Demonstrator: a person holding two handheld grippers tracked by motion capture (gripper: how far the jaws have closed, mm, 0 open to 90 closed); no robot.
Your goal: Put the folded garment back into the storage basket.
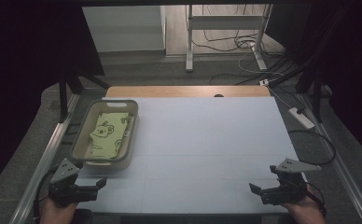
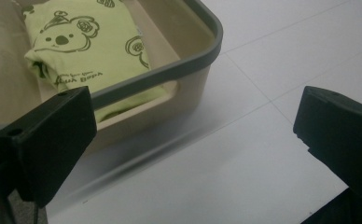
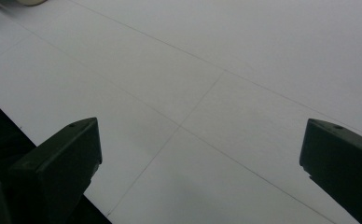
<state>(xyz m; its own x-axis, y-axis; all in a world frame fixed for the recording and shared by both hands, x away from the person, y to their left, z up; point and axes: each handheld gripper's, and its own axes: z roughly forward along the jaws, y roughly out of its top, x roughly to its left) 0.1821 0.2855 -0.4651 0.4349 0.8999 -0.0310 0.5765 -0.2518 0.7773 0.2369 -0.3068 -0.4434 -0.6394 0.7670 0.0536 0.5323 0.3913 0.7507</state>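
We hold two black grippers: the left gripper (image 1: 83, 185) and right gripper (image 1: 264, 192) each carry a grey three-cornered plate with small holes, blocky matte jaws, and thin black cables trailing at the lower corners.

- basket (image 2: 202, 51) cut off by top and left edges in left tool view; its far end out of frame
- folded green cloth (image 2: 90, 46): small print blurred, unreadable; lower part hidden behind basket rim
- both hands (image 1: 55, 212) cropped at bottom edge in high view
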